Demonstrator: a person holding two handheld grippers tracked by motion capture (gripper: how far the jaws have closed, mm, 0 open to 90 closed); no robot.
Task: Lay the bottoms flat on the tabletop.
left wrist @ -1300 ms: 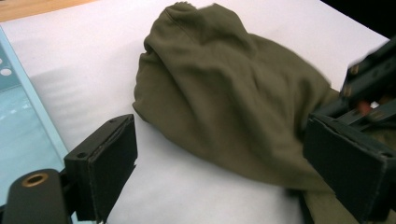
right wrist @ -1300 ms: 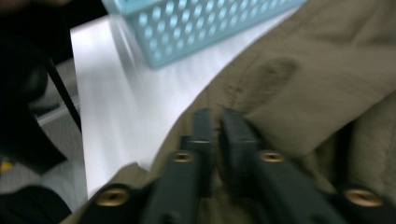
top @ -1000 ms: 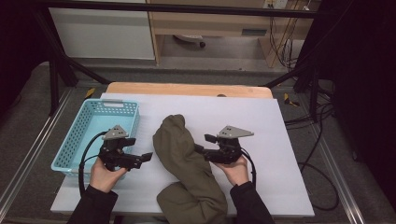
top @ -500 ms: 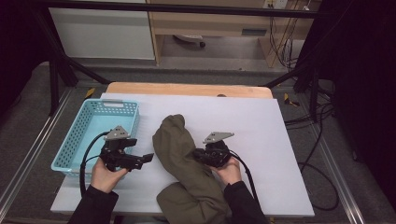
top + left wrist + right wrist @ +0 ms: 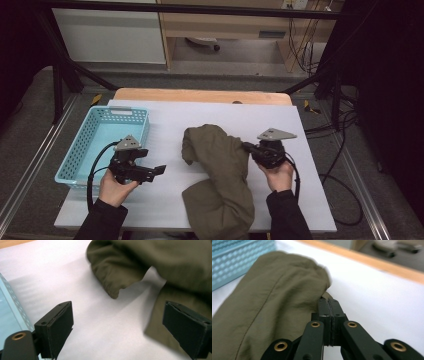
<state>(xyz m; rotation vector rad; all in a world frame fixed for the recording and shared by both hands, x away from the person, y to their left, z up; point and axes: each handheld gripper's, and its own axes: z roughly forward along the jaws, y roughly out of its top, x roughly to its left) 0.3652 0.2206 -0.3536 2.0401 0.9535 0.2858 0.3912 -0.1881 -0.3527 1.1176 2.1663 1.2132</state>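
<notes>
An olive-green garment [image 5: 220, 175] lies crumpled on the white table [image 5: 210, 117], its lower part hanging over the near edge. My right gripper [image 5: 247, 146] is at the garment's right side. In the right gripper view its jaws are shut on a small fold of the garment's edge [image 5: 326, 295], with the garment's bulk [image 5: 269, 302] to the left. My left gripper [image 5: 159, 170] is left of the garment and stands open. In the left gripper view its fingers [image 5: 58, 327] are wide apart over bare table, with the garment [image 5: 150, 262] ahead and under the right jaw.
A light blue plastic basket [image 5: 120, 111] stands at the table's left side, just behind my left hand, and the basket [image 5: 234, 260] is seen again in the right gripper view. A wooden strip [image 5: 200, 95] runs along the far edge. Cables [image 5: 345, 165] trail on the floor at the right.
My right gripper went in to the garment's right edge, shut on it and drew back to the right, spreading the cloth. The left gripper has hardly moved.
</notes>
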